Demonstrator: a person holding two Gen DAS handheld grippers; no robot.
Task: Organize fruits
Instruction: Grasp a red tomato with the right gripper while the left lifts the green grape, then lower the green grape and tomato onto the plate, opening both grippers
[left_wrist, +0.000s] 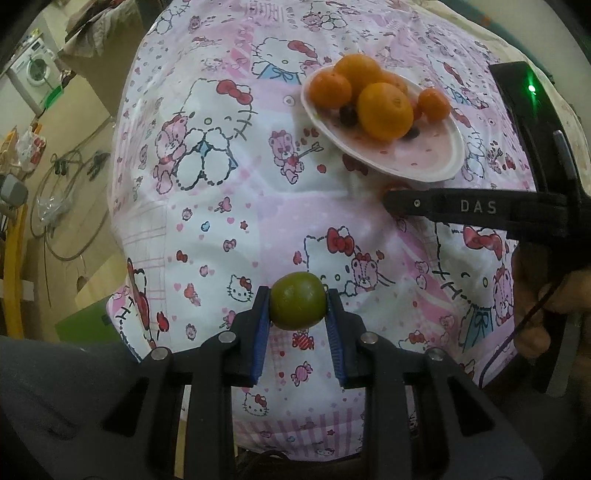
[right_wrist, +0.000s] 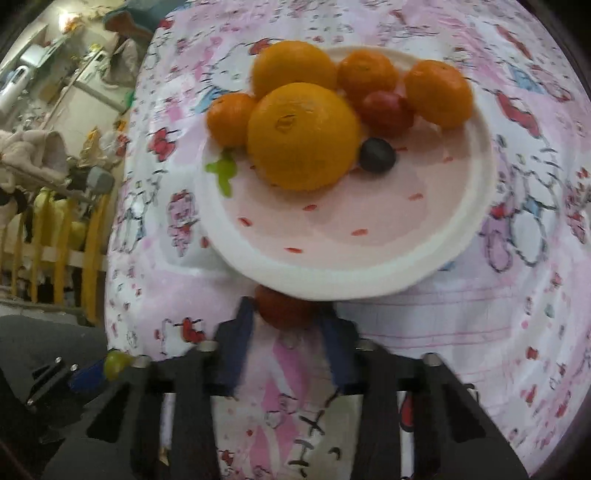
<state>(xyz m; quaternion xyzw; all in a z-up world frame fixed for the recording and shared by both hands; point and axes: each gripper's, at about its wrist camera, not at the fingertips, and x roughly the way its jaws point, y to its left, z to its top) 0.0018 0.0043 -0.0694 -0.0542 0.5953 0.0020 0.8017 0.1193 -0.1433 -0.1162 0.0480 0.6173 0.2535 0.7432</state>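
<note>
A small green fruit sits between the blue pads of my left gripper, which is shut on it above the printed cloth. Far right of it stands a white-rimmed pink plate with several oranges and dark grapes. In the right wrist view, my right gripper is shut on a small red fruit just under the plate's near rim. On the plate lie a big orange, smaller ones, a red fruit and a dark grape. The right gripper's side shows in the left wrist view.
A pink and white cartoon-print cloth covers the table, whose left edge drops to the floor. A washing machine, hoses and a yellow rail stand off to the left. A hand holds the right gripper.
</note>
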